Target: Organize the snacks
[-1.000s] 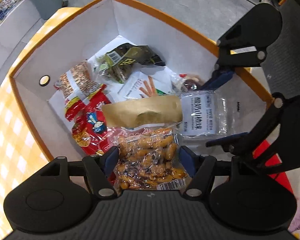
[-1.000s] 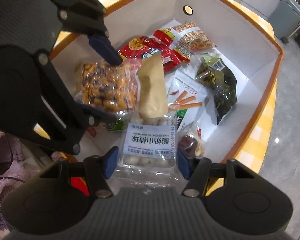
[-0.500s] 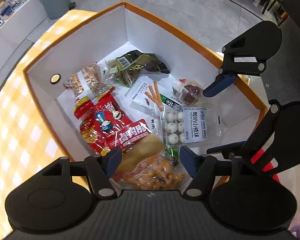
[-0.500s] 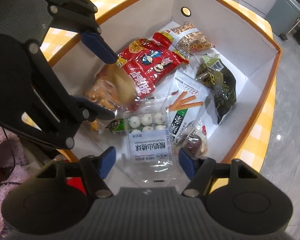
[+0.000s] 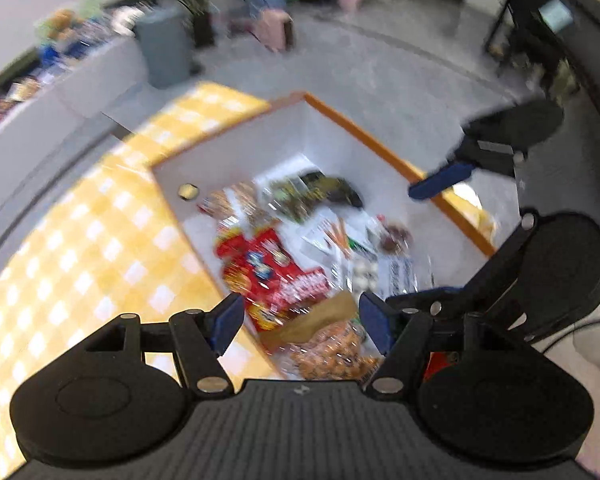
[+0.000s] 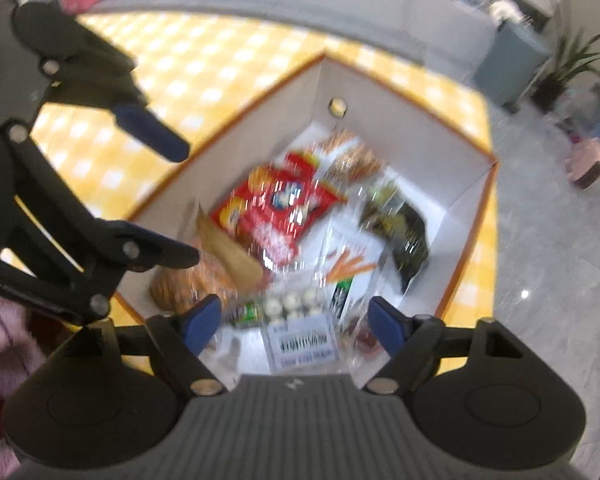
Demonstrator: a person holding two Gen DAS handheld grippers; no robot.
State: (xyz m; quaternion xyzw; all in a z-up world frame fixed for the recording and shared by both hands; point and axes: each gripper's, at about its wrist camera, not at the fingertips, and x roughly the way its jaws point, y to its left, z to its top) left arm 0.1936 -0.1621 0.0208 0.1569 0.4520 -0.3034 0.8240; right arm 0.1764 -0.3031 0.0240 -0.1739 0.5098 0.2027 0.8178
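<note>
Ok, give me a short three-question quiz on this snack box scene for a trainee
1. True or false: the left gripper holds a snack.
2. Which packet lies beside the wall with the round hole: A the dark green crinkled packet, B the red printed snack bag, C the clear packet of white balls?
3. Fill in: the white box has an ___ rim.

Key: 1 false, its fingers stand apart above the box, nothing between them. 2 B. 3 orange.
</note>
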